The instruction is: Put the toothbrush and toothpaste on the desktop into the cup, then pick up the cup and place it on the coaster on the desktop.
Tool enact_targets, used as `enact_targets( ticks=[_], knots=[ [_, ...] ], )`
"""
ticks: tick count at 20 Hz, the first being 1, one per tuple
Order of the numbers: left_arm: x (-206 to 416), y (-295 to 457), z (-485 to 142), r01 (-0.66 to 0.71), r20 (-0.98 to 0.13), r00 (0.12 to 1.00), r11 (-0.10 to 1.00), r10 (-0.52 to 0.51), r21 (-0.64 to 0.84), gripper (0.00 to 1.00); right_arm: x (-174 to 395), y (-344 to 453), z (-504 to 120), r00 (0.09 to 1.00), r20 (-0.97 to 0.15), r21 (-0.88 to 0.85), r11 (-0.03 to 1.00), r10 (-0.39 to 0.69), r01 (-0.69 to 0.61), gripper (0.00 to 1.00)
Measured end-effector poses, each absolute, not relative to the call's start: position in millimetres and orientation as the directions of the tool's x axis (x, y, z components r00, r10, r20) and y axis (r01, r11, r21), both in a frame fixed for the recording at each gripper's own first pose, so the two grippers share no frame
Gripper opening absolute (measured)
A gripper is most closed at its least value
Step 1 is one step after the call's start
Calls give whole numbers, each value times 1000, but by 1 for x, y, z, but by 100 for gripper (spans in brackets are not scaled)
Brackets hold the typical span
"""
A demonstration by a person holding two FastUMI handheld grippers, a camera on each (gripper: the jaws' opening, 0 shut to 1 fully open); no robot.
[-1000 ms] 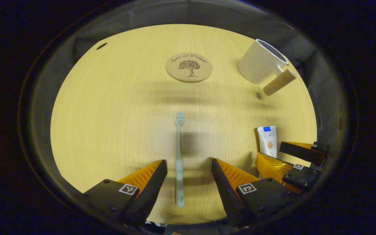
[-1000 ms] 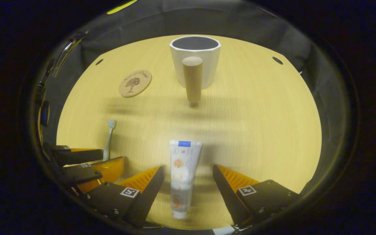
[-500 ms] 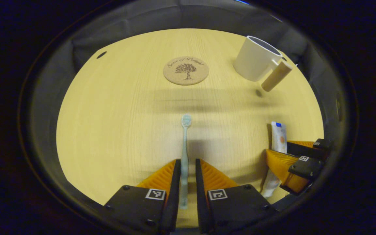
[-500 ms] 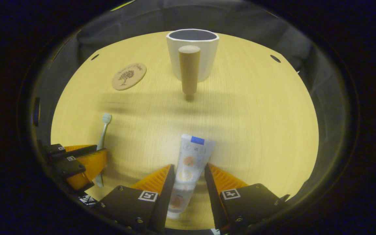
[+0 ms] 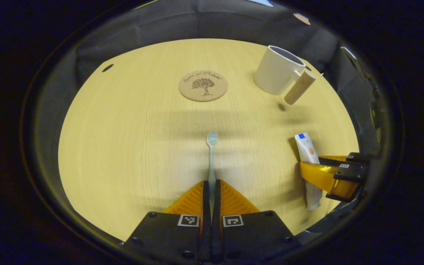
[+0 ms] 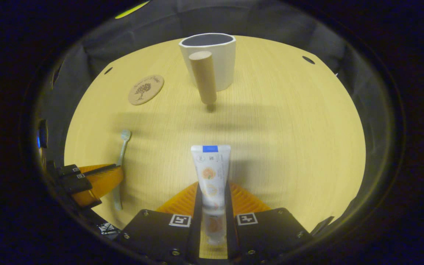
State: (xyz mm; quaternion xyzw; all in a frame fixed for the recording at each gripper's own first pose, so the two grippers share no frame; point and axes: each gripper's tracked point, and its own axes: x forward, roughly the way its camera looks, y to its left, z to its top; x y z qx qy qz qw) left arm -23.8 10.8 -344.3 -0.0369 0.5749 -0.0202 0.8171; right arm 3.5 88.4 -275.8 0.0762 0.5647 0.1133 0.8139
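In the left gripper view my left gripper [image 5: 211,184] is shut on the handle of the pale green toothbrush [image 5: 211,154], whose head points ahead over the table. In the right gripper view my right gripper [image 6: 212,189] is shut on the white toothpaste tube [image 6: 211,173], blue-marked end forward. The white cup [image 6: 212,59] with a round wooden handle [image 6: 203,77] stands upright straight ahead of the right gripper, and at the far right [image 5: 276,73] in the left gripper view. The cork coaster [image 5: 202,85] lies ahead of the left gripper, left of the cup.
The round light wooden tabletop [image 5: 131,140] has small dark holes near its far edge [image 5: 107,68] [image 6: 307,59]. The right gripper [image 5: 331,176] with the tube shows at the right in the left gripper view; the left gripper [image 6: 92,180] at the lower left in the right gripper view.
Both grippers went from open around their objects to shut on them: left on the toothbrush, right on the toothpaste. Both objects now look raised a little off the table.
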Motion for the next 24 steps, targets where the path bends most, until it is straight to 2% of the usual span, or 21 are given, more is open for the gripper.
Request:
enact_targets(
  ticks=[1,2,12,24],
  knots=[
    [-23,10,-343,-22,-932,352,995,-84,-98,9,5,89,-274,352,-892,270,959,282,-85,29],
    [-24,13,-343,-35,-929,362,994,-82,-101,9,5,89,-273,363,-885,282,956,290,-77,24],
    [-25,11,-311,-55,-851,506,980,-138,-191,9,2,88,-246,483,-798,344,930,360,-125,24],
    [4,-1,-255,46,-653,724,960,-221,-275,8,38,94,-157,774,-484,350,901,408,-256,23]
  ],
)
